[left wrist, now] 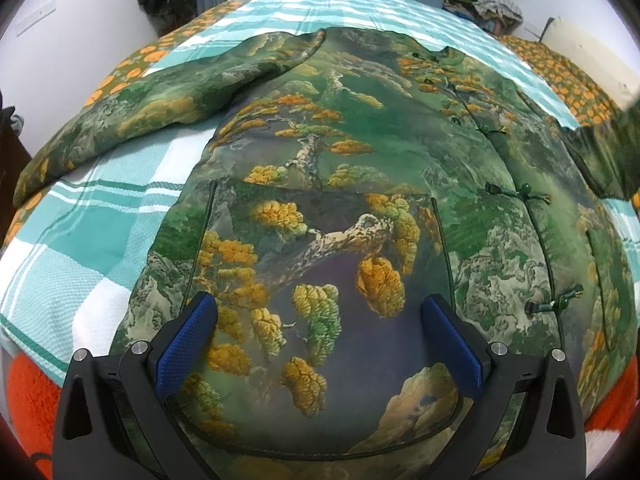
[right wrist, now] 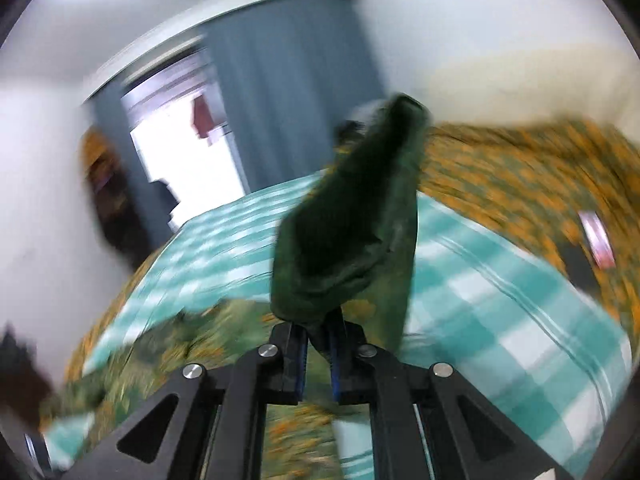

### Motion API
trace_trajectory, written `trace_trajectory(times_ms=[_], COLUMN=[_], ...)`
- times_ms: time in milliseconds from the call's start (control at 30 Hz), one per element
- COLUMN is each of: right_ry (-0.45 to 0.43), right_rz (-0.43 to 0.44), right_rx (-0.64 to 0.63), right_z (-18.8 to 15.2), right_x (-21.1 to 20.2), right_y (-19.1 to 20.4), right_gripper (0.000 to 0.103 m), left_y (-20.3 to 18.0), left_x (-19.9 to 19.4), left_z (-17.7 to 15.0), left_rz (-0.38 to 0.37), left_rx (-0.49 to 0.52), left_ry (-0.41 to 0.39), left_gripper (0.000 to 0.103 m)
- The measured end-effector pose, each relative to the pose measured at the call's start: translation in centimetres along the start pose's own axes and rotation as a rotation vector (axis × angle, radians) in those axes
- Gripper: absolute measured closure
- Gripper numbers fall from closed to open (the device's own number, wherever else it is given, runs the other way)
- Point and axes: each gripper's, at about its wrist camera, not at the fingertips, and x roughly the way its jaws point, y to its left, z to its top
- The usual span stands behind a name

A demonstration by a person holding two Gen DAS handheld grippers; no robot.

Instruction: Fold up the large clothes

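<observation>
Broadly, the bed [left wrist: 100, 216] fills both views, spread with a teal-and-white checked cover over an orange-flowered sheet. On it lies the jacket [left wrist: 320, 200], a large padded garment printed with green pines and orange foliage, front up, knotted fastenings running down its closed front. One sleeve [left wrist: 160, 108] stretches flat across the cover toward the picture's left. The other sleeve [right wrist: 352, 220] is lifted off the bed, its dark green cuff end rising in front of the right wrist camera, blurred.

The right gripper [right wrist: 318, 344] has its jaws clamped together on that lifted sleeve, cloth pinched between the blue pads. The left gripper [left wrist: 320, 340] hovers over the jacket's lower hem with its jaws wide apart, nothing between them; whether it touches the cloth I cannot tell.

The step in hand looks like the first fold: bringing the raised sleeve in over the body. Next it calls for carrying the cuff across the chest and laying it flat, the left gripper steadying the hem so the jacket does not drag.
</observation>
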Motion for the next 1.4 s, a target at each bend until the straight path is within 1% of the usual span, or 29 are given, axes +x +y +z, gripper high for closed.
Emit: trace_trajectory(times_ms=[67,133,200,300,333,367,400,433,467,500,567,633,667,767,800,833,900,933,967,1000,1033,1067,1100,1133,1167,1233,1267,1333,1400], right_ry=[0.019,0.062,0.115,0.235,0.302,0.366,0.424,0.461,0.487,0.491,0.485,0.47,0.463,0.448,0.446,0.444,0.435,0.433,0.433,0.433,0.433,0.431,0.427,0.42,0.412,0.402,0.4,0.395,0.386], right_rz=[0.039,0.082,0.11,0.135,0.148,0.163,0.178,0.187,0.202,0.213,0.227,0.225,0.22,0.201,0.196,0.191,0.187,0.186,0.184,0.184,0.184,0.184,0.184,0.184,0.185,0.189,0.19,0.189,0.183], right_rx=[-0.131,-0.203,-0.246,-0.302,-0.315,-0.319,-0.315,-0.306,-0.287,-0.274,-0.251,-0.219,-0.2,-0.122,-0.099,-0.076,-0.044,-0.037,-0.033,-0.03,-0.026,-0.023,-0.023,-0.024,-0.023,-0.016,-0.01,0.008,0.023], right_z=[-1.8,-4.1,-6.6,-11.1,-12.8,-14.0,-15.3,-16.2,-17.1,-17.5,-17.6,-17.4,-17.2,-17.0,-17.0,-17.1,-17.1,-17.2,-17.4,-17.4,-17.5,-17.5,-17.6,-17.6,-17.6,-17.6,-17.6,-17.5,-17.2], right_x=[0.9,2.1,3.2,5.3,6.1,6.7,7.0,7.1,6.6,6.0,4.3,2.6,2.4,0.5,0.1,-0.2,-1.1,-1.4,-1.6,-1.8,-2.0,-2.2,-2.3,-2.6,-2.7,-2.8,-2.8,-2.6,-2.3], right_y=[5.0,8.4,10.6,13.0,13.5,13.8,14.0,13.8,13.6,13.1,11.8,10.3,9.8,7.6,6.9,6.4,5.5,5.3,5.1,5.0,4.9,4.7,4.6,4.4,4.2,4.0,3.8,3.4,2.9], right_gripper=[0.094,0.095,0.095,0.092,0.087,0.076,0.067,0.053,0.047,0.046,0.045,0.043,0.042,0.041,0.041,0.041,0.041,0.041,0.041,0.041,0.041,0.041,0.041,0.041,0.041,0.041,0.041,0.041,0.041], left_y=[0.1,0.1,0.1,0.0,-0.1,-0.1,-0.2,-0.5,-0.7,-1.2,-2.5,-4.3,-5.7,-9.2,-10.3,-12.1,-14.2,-15.6,-16.6,-17.3,-18.0,-18.3,-18.7,-18.9,-18.9,-18.6,-18.5,-18.0,-16.9], left_x=[-0.1,-0.2,-0.3,-0.5,-0.6,-0.8,-1.1,-1.6,-2.0,-2.7,-4.3,-5.5,-5.8,-4.9,-4.3,-3.1,-0.8,1.2,2.6,3.3,4.8,5.3,5.7,5.8,5.6,4.8,4.0,3.1,2.2], left_z=[-0.1,-0.2,-0.3,-0.3,-0.3,-0.3,-0.3,0.0,0.2,0.6,2.0,3.6,4.7,7.1,7.7,8.5,9.3,9.7,9.8,9.6,9.5,9.3,9.2,9.3,9.3,10.0,10.6,11.9,14.2], left_rz=[0.002,0.004,0.006,0.012,0.014,0.012,0.004,-0.013,-0.023,-0.039,-0.106,-0.207,-0.285,-0.441,-0.472,-0.497,-0.503,-0.503,-0.481,-0.46,-0.42,-0.402,-0.379,-0.349,-0.345,-0.364,-0.358,-0.33,-0.294], left_rx=[0.004,0.01,0.016,0.026,0.027,0.026,0.024,0.024,0.026,0.034,0.06,0.084,0.097,0.1,0.104,0.113,0.111,0.101,0.094,0.088,0.078,0.075,0.077,0.083,0.084,0.083,0.097,0.132,0.143], left_ry=[-0.003,-0.004,-0.004,0.004,0.008,0.012,0.013,0.011,0.005,-0.009,-0.049,-0.072,-0.067,-0.036,-0.026,-0.005,0.054,0.111,0.149,0.172,0.209,0.223,0.225,0.208,0.204,0.194,0.169,0.116,0.061], left_gripper=[0.001,0.001,0.001,0.001,0.001,0.001,0.001,0.001,0.001,0.001,0.001,0.001,0.001,0.002,0.007,0.017,0.026,0.027,0.029,0.033,0.043,0.049,0.066,0.088,0.093,0.096,0.096,0.096,0.096])
